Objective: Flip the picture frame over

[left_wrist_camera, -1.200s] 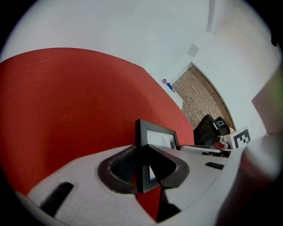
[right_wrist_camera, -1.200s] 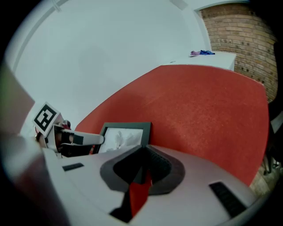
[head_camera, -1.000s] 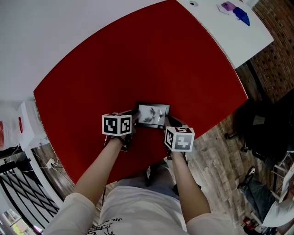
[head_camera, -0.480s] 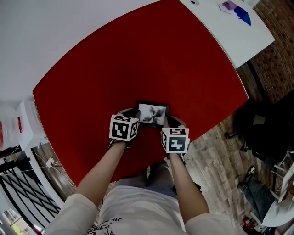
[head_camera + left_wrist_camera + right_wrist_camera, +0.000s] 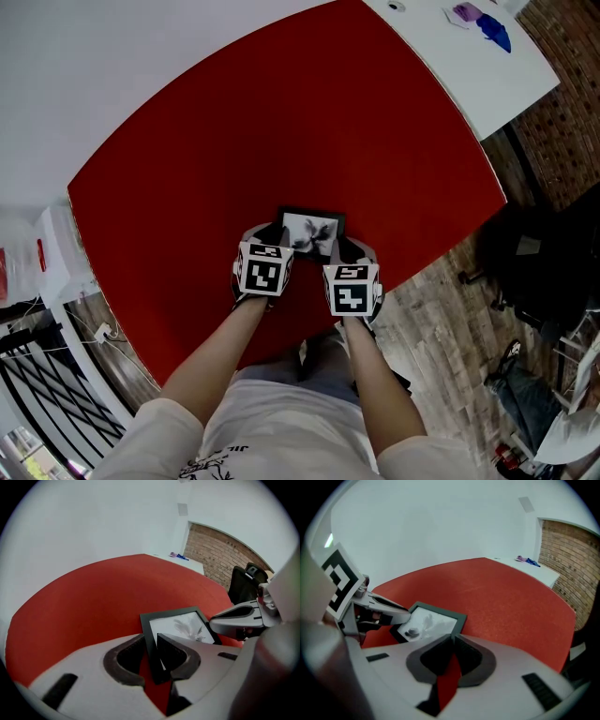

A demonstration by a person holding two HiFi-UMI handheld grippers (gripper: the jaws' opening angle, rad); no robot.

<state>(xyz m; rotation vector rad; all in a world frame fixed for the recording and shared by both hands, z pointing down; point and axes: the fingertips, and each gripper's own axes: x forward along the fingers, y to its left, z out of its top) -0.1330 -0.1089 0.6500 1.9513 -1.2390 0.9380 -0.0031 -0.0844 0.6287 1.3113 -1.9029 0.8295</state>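
Observation:
A small black picture frame [image 5: 312,230] lies picture side up on the red table [image 5: 281,122], close to its near edge. My left gripper [image 5: 272,232] is at the frame's left edge. In the left gripper view the black border [image 5: 151,639] stands between the two pads, and my left gripper [image 5: 151,652] is shut on it. My right gripper [image 5: 339,248] is at the frame's right near corner. In the right gripper view my right gripper [image 5: 452,641] has its tips together, right against the frame [image 5: 433,620], with no border showing between the pads.
A white table [image 5: 469,66] with purple and blue things [image 5: 480,21] stands at the far right. A black chair [image 5: 539,253] is on the wooden floor [image 5: 441,319] to the right. A white rack [image 5: 56,272] stands at the left. The person's body is just behind the table's near edge.
Both wrists have rolled inward, bringing the two marker cubes closer together. The left cube shifted right, the right cube slightly left. The frame has stayed in place.

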